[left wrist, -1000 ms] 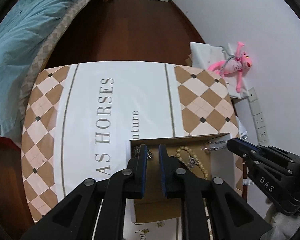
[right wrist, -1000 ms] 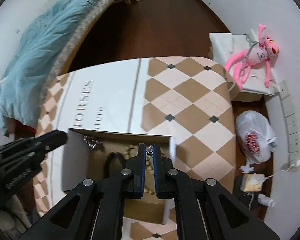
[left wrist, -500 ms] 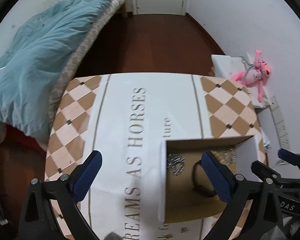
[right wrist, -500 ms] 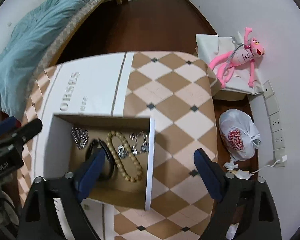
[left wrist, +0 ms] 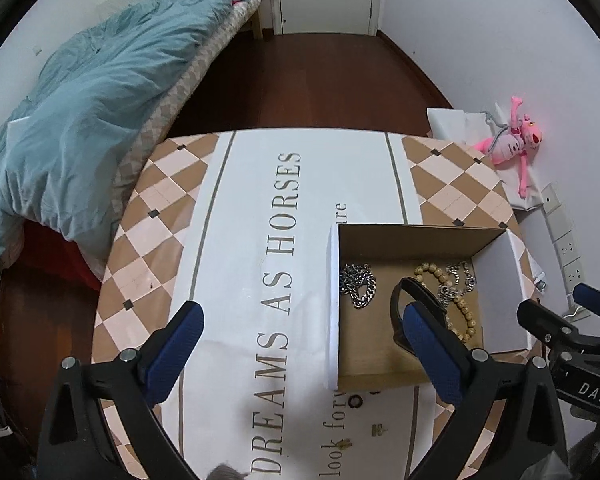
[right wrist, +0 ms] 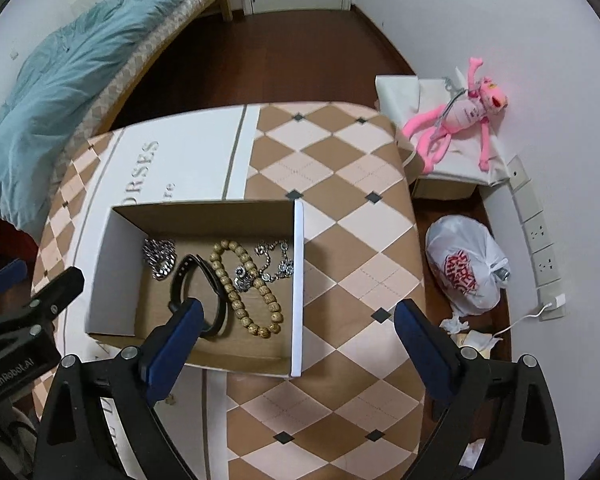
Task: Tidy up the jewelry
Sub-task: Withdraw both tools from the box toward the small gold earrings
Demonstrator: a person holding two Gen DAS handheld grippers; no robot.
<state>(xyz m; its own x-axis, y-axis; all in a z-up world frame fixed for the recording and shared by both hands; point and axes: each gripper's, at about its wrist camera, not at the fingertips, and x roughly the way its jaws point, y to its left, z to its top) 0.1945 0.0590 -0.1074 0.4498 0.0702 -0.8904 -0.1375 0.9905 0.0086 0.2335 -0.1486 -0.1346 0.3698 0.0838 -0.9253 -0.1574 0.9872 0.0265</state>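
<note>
Both grippers, left (left wrist: pixel 300 344) and right (right wrist: pixel 296 344), hang spread wide above the cardboard box (right wrist: pixel 298 280); inside it lie a bead bracelet (right wrist: pixel 240 288), chains and a black band (right wrist: pixel 200 280).

Even, soft indoor light with faint shadows; no glare. Both views sharp beyond the jaws, strong fisheye bending and dark corners.

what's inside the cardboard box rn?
Cardboard box holds a silver chain, black band, wooden bead bracelet and silver bracelet. The right fingers cover the near corner.
</note>
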